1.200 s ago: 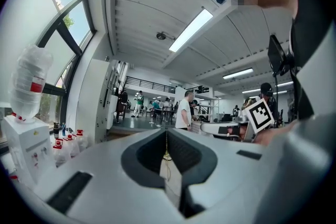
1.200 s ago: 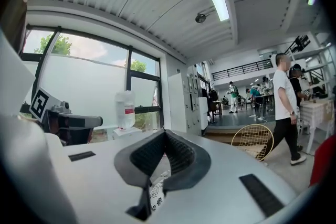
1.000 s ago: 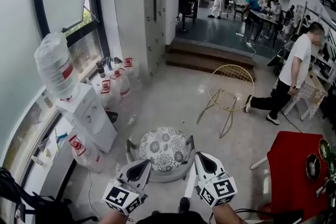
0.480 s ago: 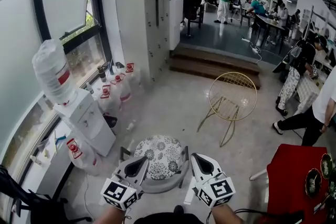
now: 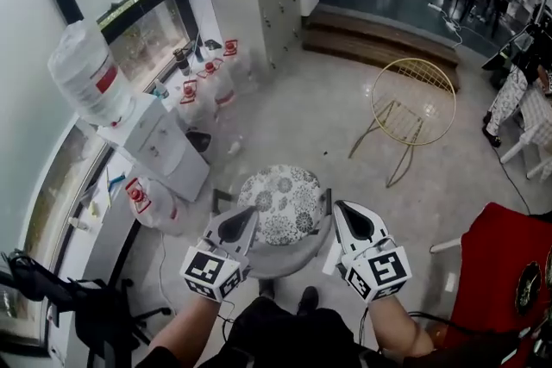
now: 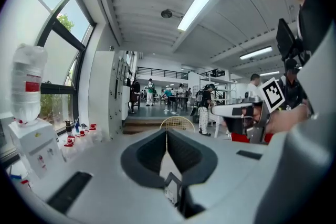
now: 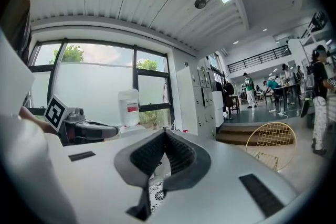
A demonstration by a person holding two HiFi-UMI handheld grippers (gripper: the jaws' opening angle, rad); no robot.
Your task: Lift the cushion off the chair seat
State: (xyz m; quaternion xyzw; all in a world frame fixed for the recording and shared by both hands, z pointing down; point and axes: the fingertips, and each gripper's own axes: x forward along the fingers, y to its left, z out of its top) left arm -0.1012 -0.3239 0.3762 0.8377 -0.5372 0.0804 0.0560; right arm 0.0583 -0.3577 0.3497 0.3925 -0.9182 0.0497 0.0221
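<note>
A round cushion point(image 5: 280, 204) with a grey flower pattern lies on the seat of a low grey chair point(image 5: 287, 253) in the head view. My left gripper point(image 5: 249, 210) is over the cushion's left edge and my right gripper point(image 5: 340, 205) is just past its right edge. Both are held above it, apart from it. The left gripper point(image 6: 166, 131) is shut with nothing between its jaws. The right gripper point(image 7: 166, 130) is also shut and empty; a bit of the patterned cushion point(image 7: 156, 194) shows below its jaws.
A water dispenser point(image 5: 157, 144) with a bottle point(image 5: 86, 71) stands at the left by the window, with water jugs point(image 5: 205, 90) on the floor beside it. A gold wire chair point(image 5: 412, 104) stands far right, a red table point(image 5: 502, 271) near right, steps point(image 5: 379, 43) beyond.
The chair and cushion have come nearer, and both grippers now flank the cushion instead of hanging short of it. The person walking at the right has mostly left the view.
</note>
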